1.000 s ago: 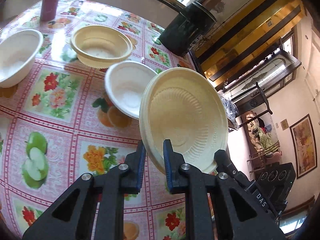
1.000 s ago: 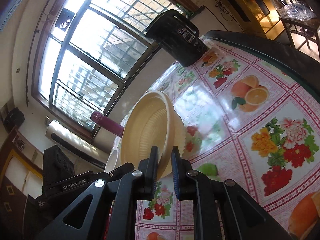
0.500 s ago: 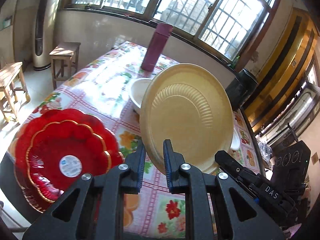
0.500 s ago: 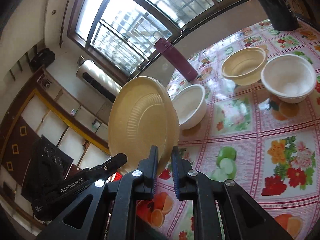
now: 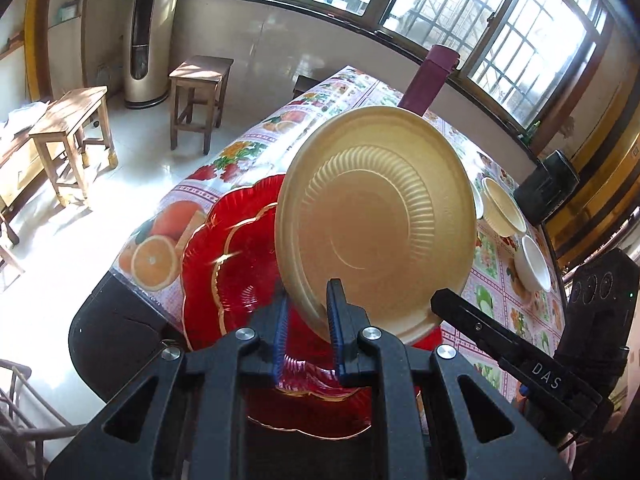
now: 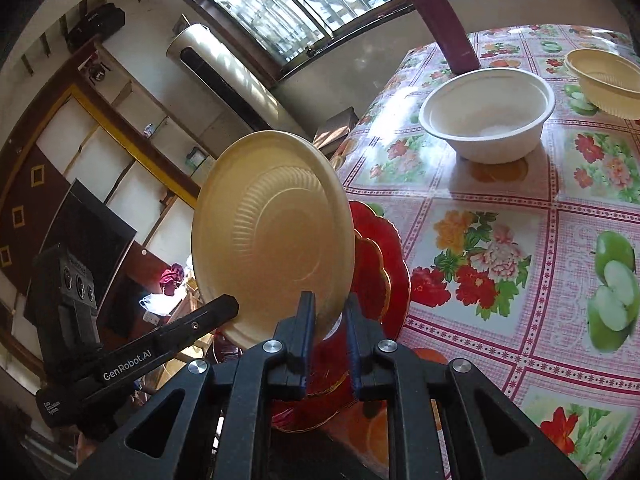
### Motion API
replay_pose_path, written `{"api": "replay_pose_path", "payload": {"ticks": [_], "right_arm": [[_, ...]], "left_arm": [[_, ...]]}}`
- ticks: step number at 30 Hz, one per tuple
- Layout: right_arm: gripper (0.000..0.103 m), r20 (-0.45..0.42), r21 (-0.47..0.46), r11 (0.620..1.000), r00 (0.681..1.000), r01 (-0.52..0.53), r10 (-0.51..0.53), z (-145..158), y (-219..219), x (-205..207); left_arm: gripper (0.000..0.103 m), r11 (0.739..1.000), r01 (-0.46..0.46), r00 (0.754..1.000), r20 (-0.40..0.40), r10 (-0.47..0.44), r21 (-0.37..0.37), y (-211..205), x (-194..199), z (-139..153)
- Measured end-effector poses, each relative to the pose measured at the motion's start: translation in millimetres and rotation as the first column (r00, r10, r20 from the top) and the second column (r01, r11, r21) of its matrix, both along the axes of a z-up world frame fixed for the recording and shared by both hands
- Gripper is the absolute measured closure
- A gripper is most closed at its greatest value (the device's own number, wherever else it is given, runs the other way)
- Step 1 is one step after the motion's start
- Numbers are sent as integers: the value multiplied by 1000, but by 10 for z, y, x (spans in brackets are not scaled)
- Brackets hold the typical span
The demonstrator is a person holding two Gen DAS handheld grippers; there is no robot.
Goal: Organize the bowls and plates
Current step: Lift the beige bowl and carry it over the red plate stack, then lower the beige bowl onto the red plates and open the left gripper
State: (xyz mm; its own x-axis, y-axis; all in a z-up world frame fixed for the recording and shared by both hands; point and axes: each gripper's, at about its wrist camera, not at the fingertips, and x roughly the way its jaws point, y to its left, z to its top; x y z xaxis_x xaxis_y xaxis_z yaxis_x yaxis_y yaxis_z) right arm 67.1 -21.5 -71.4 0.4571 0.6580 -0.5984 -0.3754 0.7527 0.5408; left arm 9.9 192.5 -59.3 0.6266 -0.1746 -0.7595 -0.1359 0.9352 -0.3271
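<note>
A ribbed yellow plate (image 5: 376,236) (image 6: 276,248) stands tilted on edge in the air, held by both grippers at opposite parts of its lower rim. My left gripper (image 5: 307,300) is shut on the rim, and so is my right gripper (image 6: 329,304). Each view shows the other gripper's black finger at the plate's edge: the right one (image 5: 460,308), the left one (image 6: 216,312). Just below and behind the yellow plate lies a stack of red scalloped plates (image 5: 240,264) (image 6: 380,256) with gold trim, at the end of the table.
A white bowl (image 6: 486,112), a yellow bowl (image 6: 604,80) and a tall maroon bottle (image 6: 440,16) stand farther along the fruit-print tablecloth (image 6: 520,240). The table's end (image 5: 132,280) drops off beside the red plates. Wooden stools (image 5: 200,92) stand on the floor beyond.
Both grippers have carried the yellow plate away from the bowls, along the table to above the red plates at its end. Both stay shut on the plate.
</note>
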Motion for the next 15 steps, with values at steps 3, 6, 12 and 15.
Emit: {"api": "replay_pose_path", "payload": {"ticks": [3,6,12,15], "right_arm": [[89,-17,-25,1000,1000,-13,13,-61,69,38],[88,-20,-43,999,999,-27,26,-95,124,46],[88,9,-94,995,999,-40,41,-115,155,-6],[82,23,-113,993,999,-45,48,-94,151,-49]], "left_arm": [[87,1000,-2,1000,-30,2,3,43,-6,-83],[87,1000,-5,999,-41,5,-4,115,-33,-120],[87,999,-36,999,-38,36,4,243,-72,-115],[85,998,-67,998,-7,67,19,292,-121,-50]]}}
